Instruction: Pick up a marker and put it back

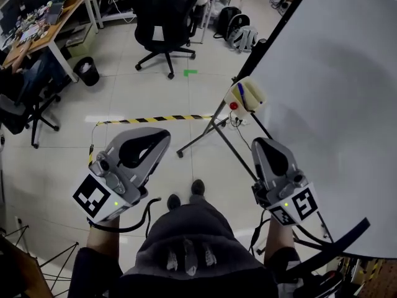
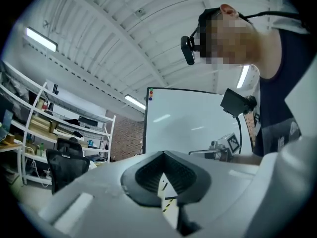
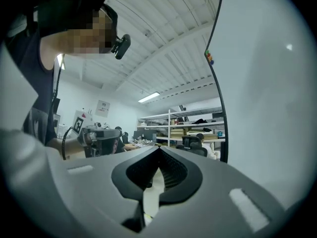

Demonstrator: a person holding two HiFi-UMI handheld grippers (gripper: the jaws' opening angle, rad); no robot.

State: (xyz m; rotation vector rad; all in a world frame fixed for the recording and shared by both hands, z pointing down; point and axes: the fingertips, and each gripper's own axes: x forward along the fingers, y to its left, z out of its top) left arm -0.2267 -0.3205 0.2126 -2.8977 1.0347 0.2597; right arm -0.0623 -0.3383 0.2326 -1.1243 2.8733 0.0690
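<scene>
At the far left of the head view a desk (image 1: 43,27) is cut off by the edge, and the clutter on it is too small to sort out. The cube (image 1: 96,197) on my left claw (image 1: 162,135) shows a black-and-white square code, no words. That claw is closed and empty. The left gripper view shows its tips meeting, with only floor and a scrap of striped tape (image 1: 155,119) seen through the hollow behind them. The tape lies at its 12 o'clock, and a chair (image 1: 162,11) stands well beyond at 12, its top cropped. The marker (image 1: 240,91) is a blue one, at 11 o'clock from my right claw (image 1: 260,143) and apart from it. It stands in a cream holder (image 1: 253,95) at the left edge of the whiteboard (image 1: 335,104). Most of the marker is sunk inside, and I cannot tell what else the holder contains. My right claw is also pinched shut on nothing, its tips together in the right gripper view. A poster (image 3: 103,105) on the wall behind is too small to read. The whiteboard runs out of frame at 3 o'clock.
</scene>
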